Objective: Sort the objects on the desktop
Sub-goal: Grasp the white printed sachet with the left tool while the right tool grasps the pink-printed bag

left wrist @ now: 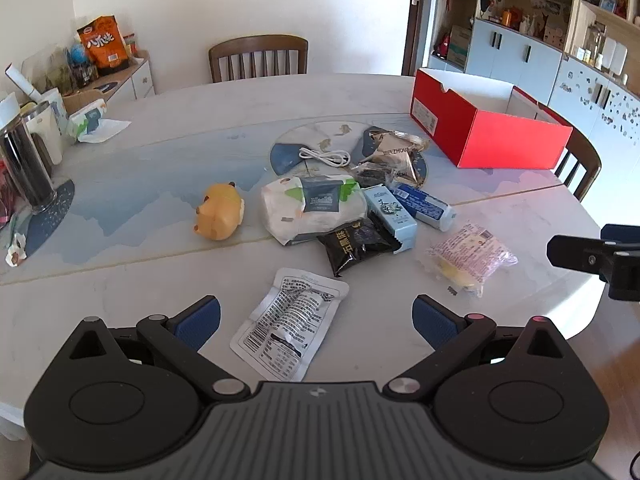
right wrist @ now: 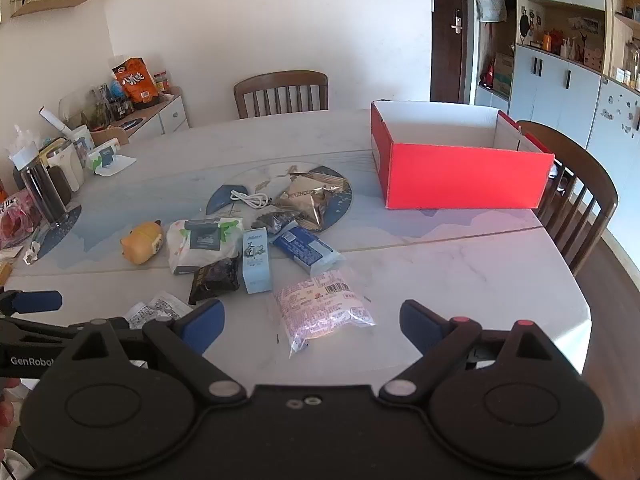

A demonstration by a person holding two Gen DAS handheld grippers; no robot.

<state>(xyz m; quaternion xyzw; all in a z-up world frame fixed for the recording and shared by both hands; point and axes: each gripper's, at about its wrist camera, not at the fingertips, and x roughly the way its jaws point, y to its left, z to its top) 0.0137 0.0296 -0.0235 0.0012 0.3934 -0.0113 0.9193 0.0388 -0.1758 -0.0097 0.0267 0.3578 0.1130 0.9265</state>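
Left gripper (left wrist: 316, 316): jaws wide apart, holding nothing, hovering low over the near edge of the bench (left wrist: 160, 272). A white printed sachet (left wrist: 290, 322) lies flat on the bench between its blue pads (left wrist: 198, 322).

Task items lie in a loose cluster at mid-bench. From the left: an orange animal figurine (left wrist: 219, 216) stands apart from the rest; a white wipes pack (left wrist: 314, 208) lies beside it; a black snack packet (left wrist: 358, 246) rests against the pack's near edge; a pale blue carton (left wrist: 390, 216) touches the black packet; a blue-and-white wrapped packet (left wrist: 426, 206) lies just right of the carton. Behind these, a white cable (left wrist: 324, 157) and a brown foil pouch (left wrist: 394, 150) rest on a round dark mat. A pink-printed clear bag (right wrist: 324, 312) lies nearer the front.

Right gripper (right wrist: 312, 322): jaws wide apart, empty, with the pink-printed bag between and just beyond its pads.

A red open box (right wrist: 464, 178) stands at far right, well apart from the cluster.
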